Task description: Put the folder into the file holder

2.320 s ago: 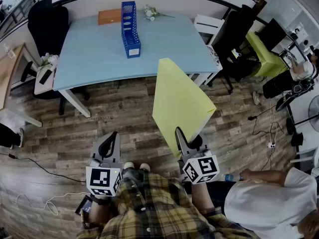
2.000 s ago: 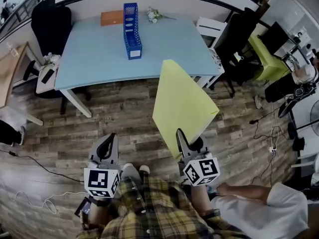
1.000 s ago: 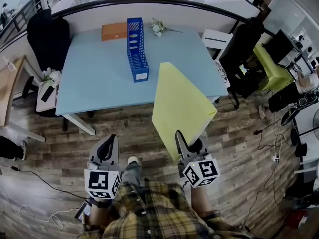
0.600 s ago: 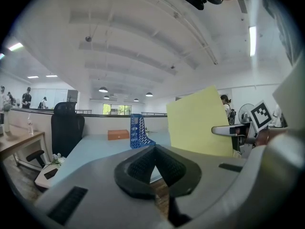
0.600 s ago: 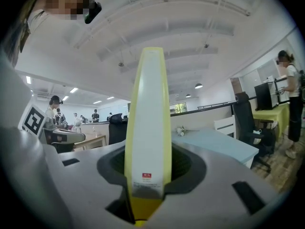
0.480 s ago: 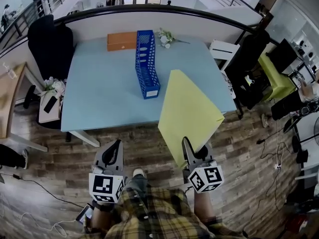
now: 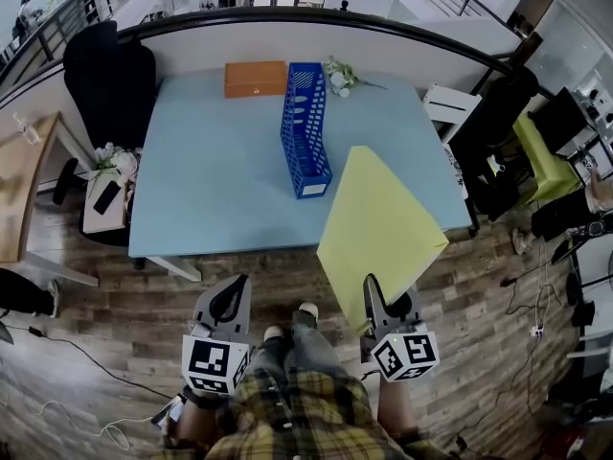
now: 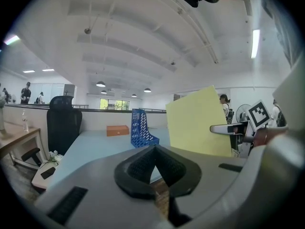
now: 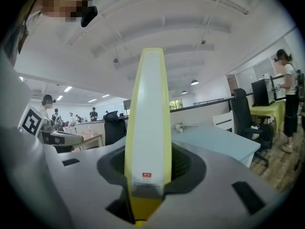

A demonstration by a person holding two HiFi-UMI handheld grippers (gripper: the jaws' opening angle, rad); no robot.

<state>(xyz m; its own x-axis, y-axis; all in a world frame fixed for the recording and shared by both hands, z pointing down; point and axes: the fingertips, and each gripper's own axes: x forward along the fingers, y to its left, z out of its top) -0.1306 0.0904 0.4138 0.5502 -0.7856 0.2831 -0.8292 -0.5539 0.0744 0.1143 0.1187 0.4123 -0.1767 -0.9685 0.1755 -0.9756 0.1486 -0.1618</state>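
Your right gripper point(image 7: 381, 300) is clamped on the folder point(image 7: 383, 220): its jaws are partway closed and the dark ribbed pads point(image 9: 185, 164) press on both faces at the bottom corner. The folder is pale yellow, closed and flat. You hold it up on edge in the air, tilted away from you. From the head view it reads as a diamond with one corner in the jaws. Its far half shows over the near right part of the light blue table point(image 7: 206, 180); I cannot tell whether it touches the tabletop. In the right gripper view the spine faces the camera. It is a narrow upright strip, white down the middle with yellow edges. Low on it sits a small red mark above fine print too small to read. The folder's far corner lies just right of the near end of the file holder point(image 7: 306, 130) and apart from it. The holder is blue plastic with round holes in its side walls and a white tag on its near end. It stands upright at mid-table with its long side running away from you. Your left gripper point(image 7: 230, 300) hangs low over the wooden floor point(image 7: 115, 314) in front of the table edge; its jaw tips meet and nothing is between them. An orange box point(image 7: 255, 78) and a small flower sprig point(image 7: 341, 75) sit at the table's far edge.
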